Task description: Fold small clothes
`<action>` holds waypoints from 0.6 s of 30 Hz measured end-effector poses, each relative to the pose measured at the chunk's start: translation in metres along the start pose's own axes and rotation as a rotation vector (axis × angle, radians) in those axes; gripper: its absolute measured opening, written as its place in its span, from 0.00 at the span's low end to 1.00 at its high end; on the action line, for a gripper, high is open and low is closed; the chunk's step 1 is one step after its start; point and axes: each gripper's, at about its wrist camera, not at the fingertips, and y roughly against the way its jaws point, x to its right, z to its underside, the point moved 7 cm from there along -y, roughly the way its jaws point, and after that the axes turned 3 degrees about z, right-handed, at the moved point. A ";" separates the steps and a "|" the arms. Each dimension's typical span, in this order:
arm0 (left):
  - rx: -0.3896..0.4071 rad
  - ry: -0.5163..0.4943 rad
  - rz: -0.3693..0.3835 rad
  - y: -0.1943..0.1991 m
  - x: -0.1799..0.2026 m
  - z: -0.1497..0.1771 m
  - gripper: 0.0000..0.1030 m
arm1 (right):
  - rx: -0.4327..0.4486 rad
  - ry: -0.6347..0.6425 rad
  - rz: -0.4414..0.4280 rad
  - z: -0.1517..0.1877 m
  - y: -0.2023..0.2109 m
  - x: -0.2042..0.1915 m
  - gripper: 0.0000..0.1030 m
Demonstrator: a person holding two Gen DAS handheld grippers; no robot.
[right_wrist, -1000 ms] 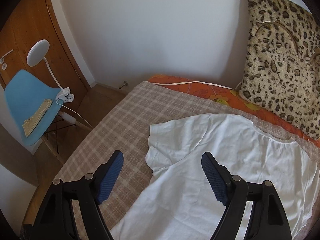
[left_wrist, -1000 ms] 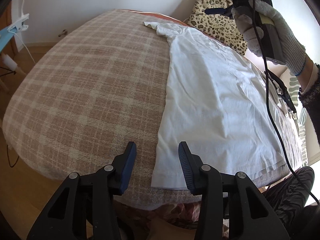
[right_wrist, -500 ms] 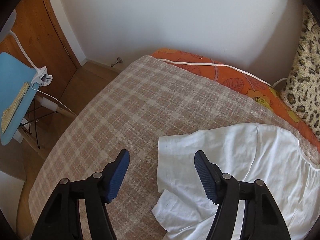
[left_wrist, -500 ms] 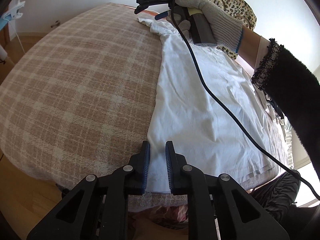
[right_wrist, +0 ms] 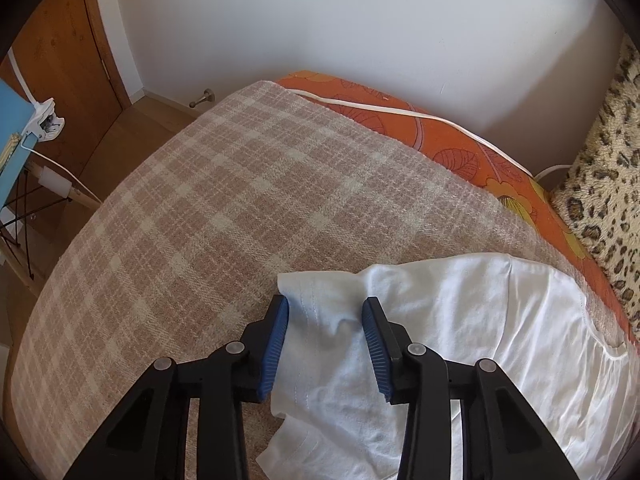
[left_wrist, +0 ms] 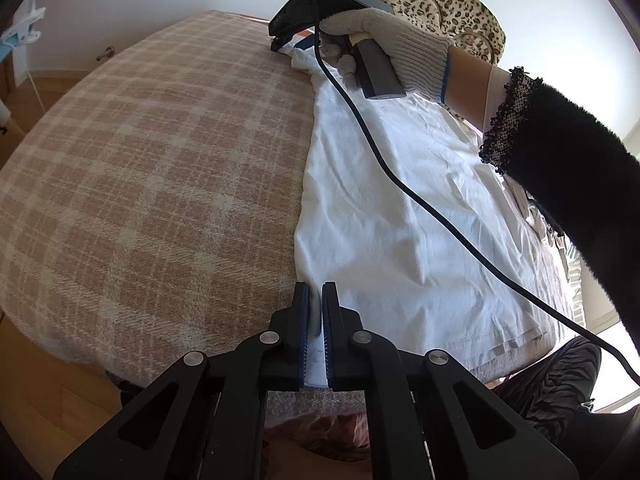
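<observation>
A white T-shirt (left_wrist: 400,220) lies flat on the plaid blanket (left_wrist: 160,160) of a bed. My left gripper (left_wrist: 316,312) is shut on the shirt's near hem corner, with white cloth pinched between the blue pads. At the far end a gloved hand (left_wrist: 384,40) holds my right gripper (left_wrist: 290,45) down on the sleeve. In the right wrist view the sleeve (right_wrist: 320,300) lies bunched between the fingers of my right gripper (right_wrist: 326,320). Its jaws are closing, still a hand's width apart, and the pads rest at the sleeve's edges.
A leopard-print cushion (right_wrist: 608,160) leans on the wall at the bed's head, above an orange sheet (right_wrist: 460,152) with a white cord (right_wrist: 400,110). A black cable (left_wrist: 400,184) trails across the shirt. A blue chair (right_wrist: 12,132) and wooden door (right_wrist: 60,40) stand left of the bed.
My left jaws closed onto the hem corner. The right gripper came down from above the shirt to the sleeve, and its jaws narrowed around it.
</observation>
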 end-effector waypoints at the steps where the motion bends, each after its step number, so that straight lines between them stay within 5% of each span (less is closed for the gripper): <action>1: 0.001 0.002 0.000 0.000 0.000 -0.001 0.05 | 0.005 0.007 0.018 0.000 0.001 0.000 0.25; 6: 0.028 -0.024 -0.036 0.006 -0.003 -0.001 0.05 | 0.023 0.038 0.079 0.000 0.006 0.004 0.05; 13: 0.009 -0.050 -0.062 0.006 -0.009 0.005 0.20 | 0.038 0.000 0.054 -0.002 0.018 0.022 0.03; 17: 0.014 -0.142 -0.105 0.002 -0.002 0.007 0.19 | 0.055 -0.016 0.044 -0.002 0.028 0.029 0.03; 18: 0.011 -0.160 -0.106 0.001 0.000 0.008 0.09 | 0.057 -0.025 0.036 -0.002 0.030 0.031 0.03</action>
